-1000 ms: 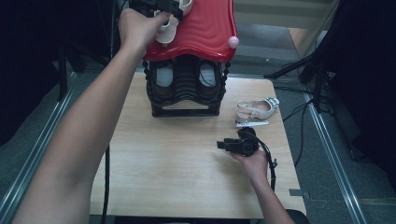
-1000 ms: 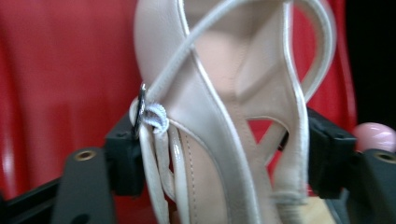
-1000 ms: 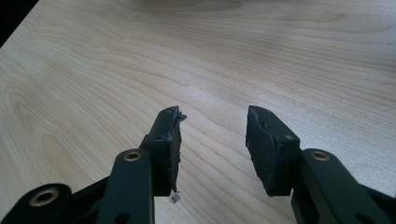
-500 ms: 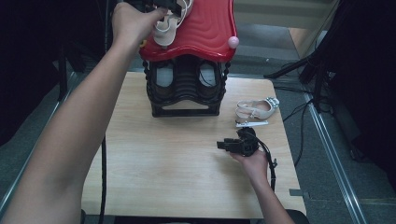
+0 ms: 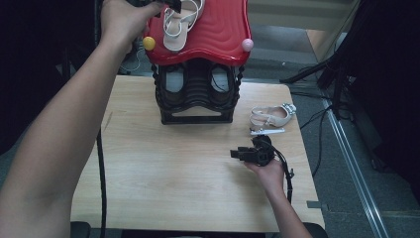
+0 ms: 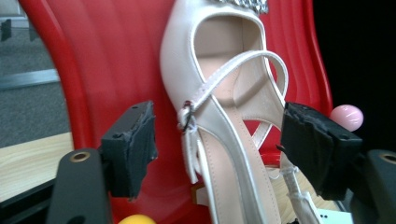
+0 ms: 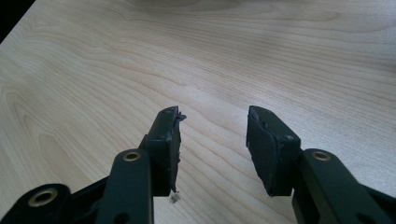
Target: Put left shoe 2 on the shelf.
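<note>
A beige strappy sandal lies on the red wavy top of a black shoe rack. My left gripper hovers at its heel end. In the left gripper view the sandal sits between the jaws of the left gripper. The pads stand a little clear of it, and the jaws have just been closing slightly. A matching sandal lies on the table at the right. My right gripper rests low over the wood, and in its own view the right gripper is open with nothing between its jaws.
The wooden table carries the rack at its far middle. A yellow knob and a pink knob stick out of the red top's corners. Cables trail off both grippers. Dark floor and metal rails surround the table.
My left hand has drawn back to the left and upward from the sandal, which stays on the red top. The right hand has not moved.
</note>
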{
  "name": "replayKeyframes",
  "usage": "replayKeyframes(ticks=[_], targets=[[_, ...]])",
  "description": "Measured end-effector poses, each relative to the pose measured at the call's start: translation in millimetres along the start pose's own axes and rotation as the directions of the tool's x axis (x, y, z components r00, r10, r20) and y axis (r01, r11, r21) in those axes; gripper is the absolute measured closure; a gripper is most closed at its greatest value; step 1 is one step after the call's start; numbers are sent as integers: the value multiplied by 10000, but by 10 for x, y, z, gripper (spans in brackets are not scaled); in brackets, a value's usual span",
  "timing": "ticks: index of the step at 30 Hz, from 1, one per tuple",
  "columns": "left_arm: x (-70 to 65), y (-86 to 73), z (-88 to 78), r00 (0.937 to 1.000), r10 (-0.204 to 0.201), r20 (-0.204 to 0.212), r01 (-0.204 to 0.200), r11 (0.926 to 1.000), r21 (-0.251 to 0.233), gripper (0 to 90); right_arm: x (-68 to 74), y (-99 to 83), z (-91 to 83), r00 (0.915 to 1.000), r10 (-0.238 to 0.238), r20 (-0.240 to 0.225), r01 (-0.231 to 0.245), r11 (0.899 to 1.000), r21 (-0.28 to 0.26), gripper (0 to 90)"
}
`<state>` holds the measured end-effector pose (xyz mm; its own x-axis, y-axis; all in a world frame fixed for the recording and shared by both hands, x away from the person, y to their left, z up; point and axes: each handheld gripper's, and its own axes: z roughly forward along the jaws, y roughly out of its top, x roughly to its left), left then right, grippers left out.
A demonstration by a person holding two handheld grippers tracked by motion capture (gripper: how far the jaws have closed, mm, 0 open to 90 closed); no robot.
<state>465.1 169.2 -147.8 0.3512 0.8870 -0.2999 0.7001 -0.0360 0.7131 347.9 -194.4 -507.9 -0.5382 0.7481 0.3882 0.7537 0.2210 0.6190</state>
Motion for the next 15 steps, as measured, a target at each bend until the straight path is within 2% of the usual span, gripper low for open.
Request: replayKeyframes(ticks=[6,8,11,15], targets=[[110,-33,-122,10000,45,45,-44,10000,-56,327,-12,2,-14,10000,35,18,-35,10000,-24,556],[145,-65,-164,9998,195,6,-195,9997,-169,347,-15,2,-17,10000,44,24,-44,10000,-64,556],[214,-126,-189,9988,443,-226,-444,9990,-31,353,-17,2,-19,10000,30,17,-30,10000,-80,555],[323,-206,-232,9992,399,-51,-400,9992,-85,350,-14,0,-14,10000,-21,31,22,10000,-86,556]])
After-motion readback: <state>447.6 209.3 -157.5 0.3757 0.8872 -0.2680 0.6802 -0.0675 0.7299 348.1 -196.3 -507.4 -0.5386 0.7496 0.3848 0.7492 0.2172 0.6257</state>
